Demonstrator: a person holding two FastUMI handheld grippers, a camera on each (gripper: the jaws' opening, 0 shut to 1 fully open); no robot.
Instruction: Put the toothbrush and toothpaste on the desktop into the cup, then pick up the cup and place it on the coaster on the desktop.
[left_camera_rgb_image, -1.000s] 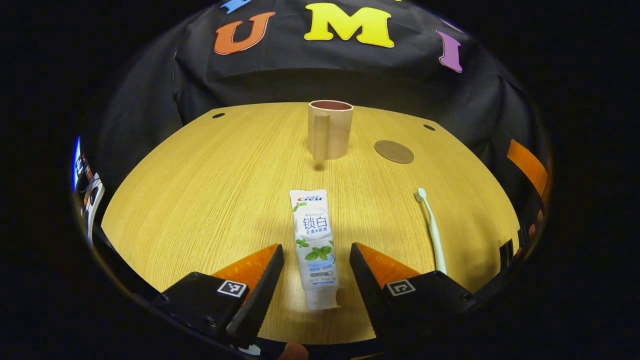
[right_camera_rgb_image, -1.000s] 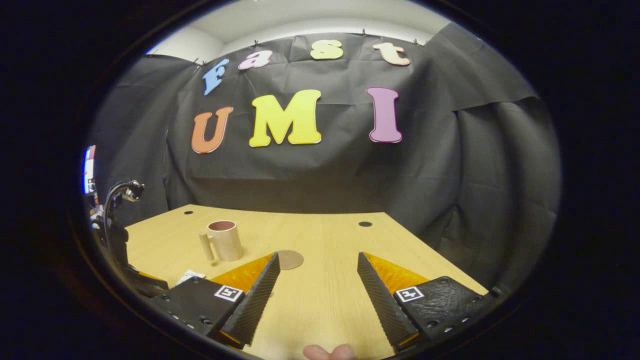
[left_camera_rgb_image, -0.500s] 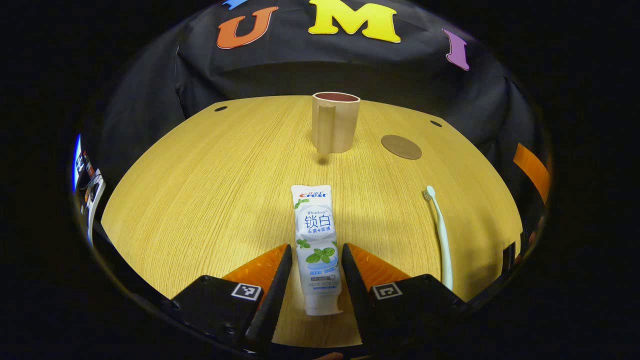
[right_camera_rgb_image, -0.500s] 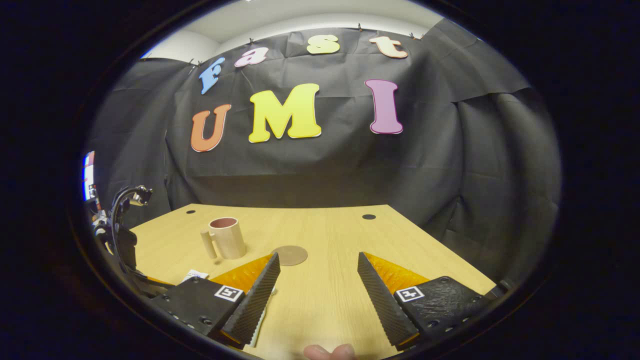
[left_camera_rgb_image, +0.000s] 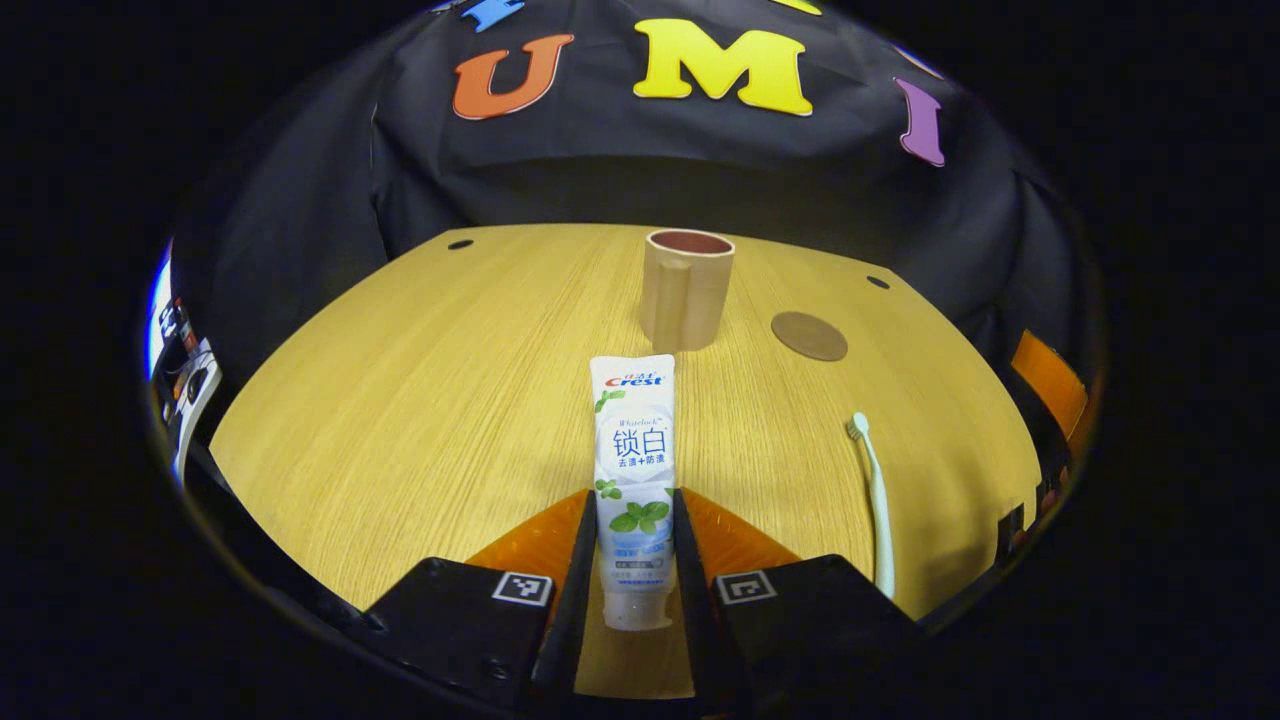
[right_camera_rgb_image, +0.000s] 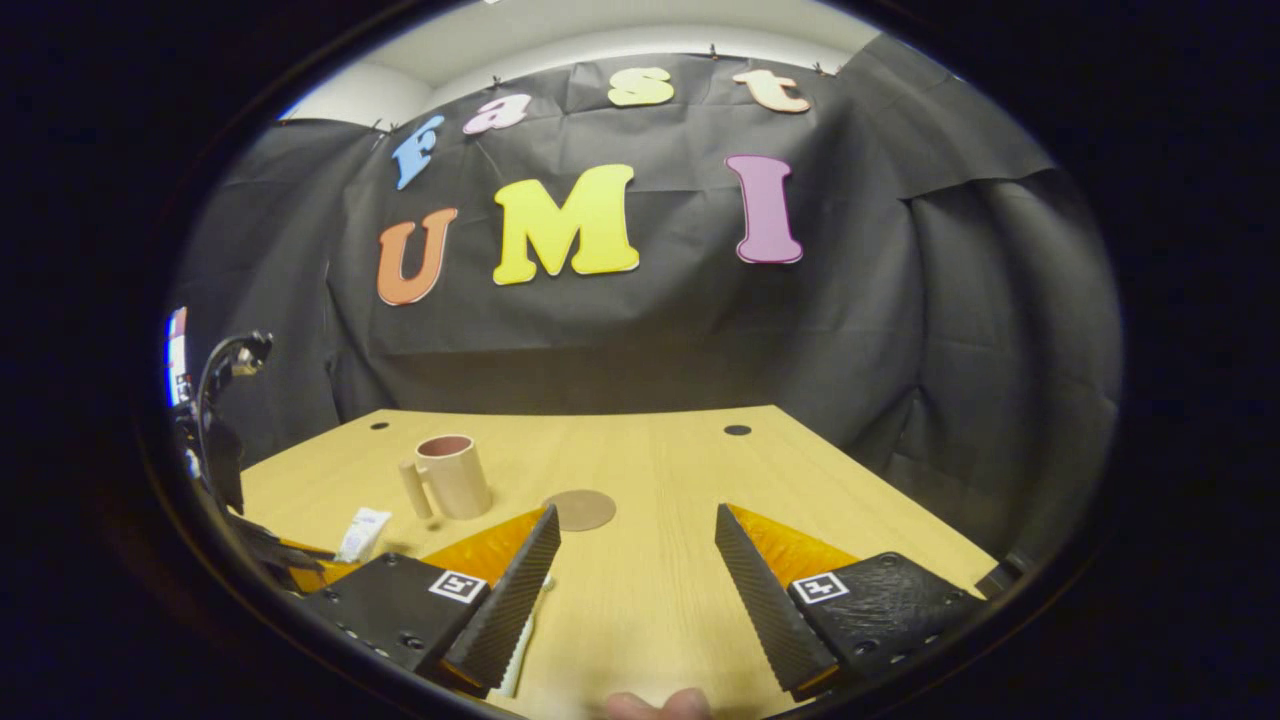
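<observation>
On worktop (left_camera_rgb_image: 400, 400): left tongs (left_camera_rgb_image: 630, 545) clamped on toothpaste (left_camera_rgb_image: 632, 470), apparently lifted; right tongs (right_camera_rgb_image: 635, 560) apart.

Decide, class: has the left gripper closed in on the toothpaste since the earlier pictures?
Yes. The left gripper now pinches the toothpaste, which has tilted up from the table toward the cup.

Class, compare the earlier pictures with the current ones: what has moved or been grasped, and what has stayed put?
The left gripper has closed its fingers from wide apart onto the toothpaste, near its cap end. The right gripper stays open above the table. The cup, coaster and toothbrush have not moved.
</observation>
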